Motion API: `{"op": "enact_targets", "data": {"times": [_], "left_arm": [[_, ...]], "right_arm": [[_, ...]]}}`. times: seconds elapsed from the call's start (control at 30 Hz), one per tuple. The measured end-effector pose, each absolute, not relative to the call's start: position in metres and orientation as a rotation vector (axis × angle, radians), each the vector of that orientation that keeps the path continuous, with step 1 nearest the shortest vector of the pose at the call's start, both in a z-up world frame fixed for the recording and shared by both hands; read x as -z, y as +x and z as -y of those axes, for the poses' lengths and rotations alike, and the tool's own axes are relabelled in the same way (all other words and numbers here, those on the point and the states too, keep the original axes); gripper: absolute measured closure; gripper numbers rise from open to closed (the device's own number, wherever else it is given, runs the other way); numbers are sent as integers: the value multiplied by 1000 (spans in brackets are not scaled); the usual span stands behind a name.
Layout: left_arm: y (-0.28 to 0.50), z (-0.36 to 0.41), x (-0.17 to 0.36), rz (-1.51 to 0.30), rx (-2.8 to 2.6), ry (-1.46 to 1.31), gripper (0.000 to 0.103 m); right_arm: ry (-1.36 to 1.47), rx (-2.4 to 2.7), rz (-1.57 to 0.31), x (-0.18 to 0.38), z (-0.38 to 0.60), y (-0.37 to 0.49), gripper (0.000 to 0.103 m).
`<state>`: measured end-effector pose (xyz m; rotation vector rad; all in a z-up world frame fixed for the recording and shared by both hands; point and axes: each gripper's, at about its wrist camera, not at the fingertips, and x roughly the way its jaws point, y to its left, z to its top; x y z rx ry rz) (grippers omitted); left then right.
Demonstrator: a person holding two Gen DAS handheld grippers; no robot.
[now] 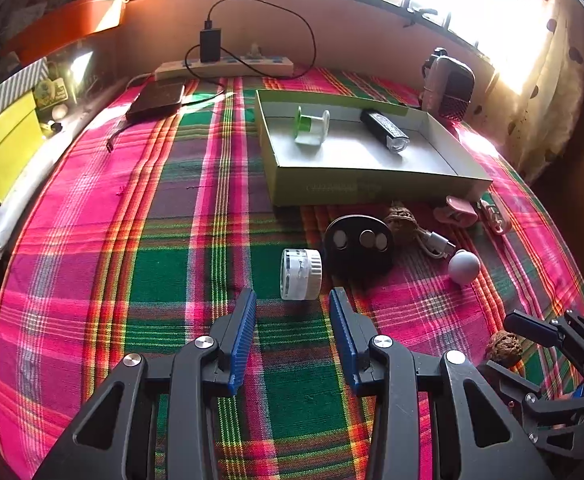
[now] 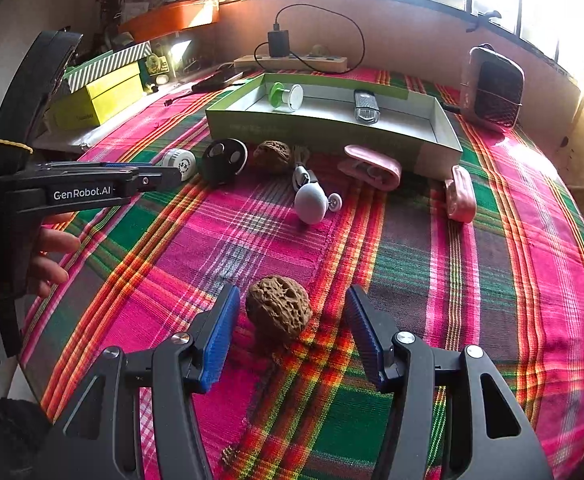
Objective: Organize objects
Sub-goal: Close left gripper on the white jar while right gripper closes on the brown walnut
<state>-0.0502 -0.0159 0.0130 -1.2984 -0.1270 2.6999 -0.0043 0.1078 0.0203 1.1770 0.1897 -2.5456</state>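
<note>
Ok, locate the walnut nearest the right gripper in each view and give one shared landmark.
Left wrist: walnut at far right, lower half, beside the right gripper.
Right wrist: walnut low centre, between the open fingers.
Shared landmark: green cardboard tray behind.

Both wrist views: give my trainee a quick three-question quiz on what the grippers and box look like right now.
1. True or false: the right gripper is shut on the walnut.
2. How many items lie inside the green box?
3. Which object lies just ahead of the left gripper: (a) grey ball, (b) white cylinder, (c) pink case?

Key: 1. False; its jaws are open either side of the walnut. 2. Two: a green spool and a black light. 3. b.
</note>
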Motion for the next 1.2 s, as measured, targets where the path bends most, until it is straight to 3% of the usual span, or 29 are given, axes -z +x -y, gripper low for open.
{"op": "enact_targets", "data": {"times": [0.53, 0.9, 1.2], "left_arm": [[-64, 7, -11, 102, -2723, -1319, 67], [-65, 7, -11, 95, -2724, -1319, 67], [-64, 6, -11, 101, -2726, -1316, 67]], "right_arm": [[1176, 2579, -208, -21, -116, -6, 48], [1156, 2582, -222, -23, -116, -3, 64], [1151, 2608, -192, -25, -121, -5, 67]]}}
